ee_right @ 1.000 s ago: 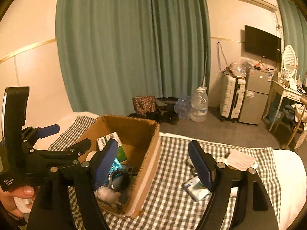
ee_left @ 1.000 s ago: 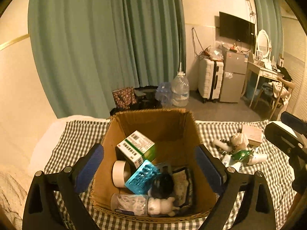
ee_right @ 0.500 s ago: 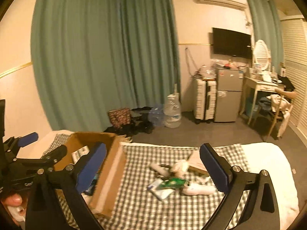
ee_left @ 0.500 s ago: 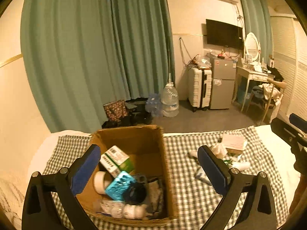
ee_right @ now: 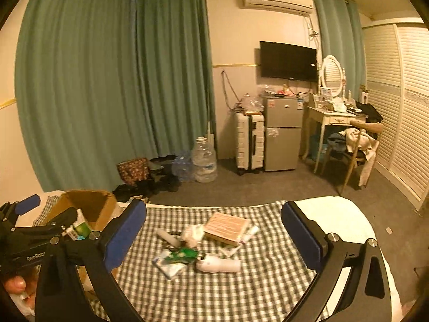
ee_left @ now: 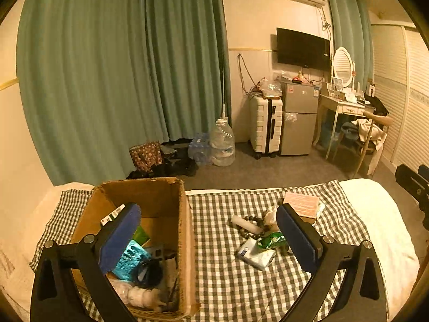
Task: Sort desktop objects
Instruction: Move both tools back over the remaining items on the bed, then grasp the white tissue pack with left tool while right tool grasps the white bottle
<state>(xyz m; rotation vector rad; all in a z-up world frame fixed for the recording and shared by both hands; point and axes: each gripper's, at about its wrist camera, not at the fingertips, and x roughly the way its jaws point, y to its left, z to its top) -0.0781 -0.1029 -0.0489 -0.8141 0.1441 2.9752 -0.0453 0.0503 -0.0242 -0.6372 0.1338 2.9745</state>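
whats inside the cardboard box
The cardboard box holds a teal perforated case, a green-and-white carton, a black round item and a pale bottle. The left claw's finger covers some contents.

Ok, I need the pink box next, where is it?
The pink box lies on the checked cloth, at the pile's far right, right of the carton.

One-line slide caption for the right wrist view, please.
Open right tongs frame a clutter pile with a pink flat box on the green checked cloth; brown cardboard box at left.
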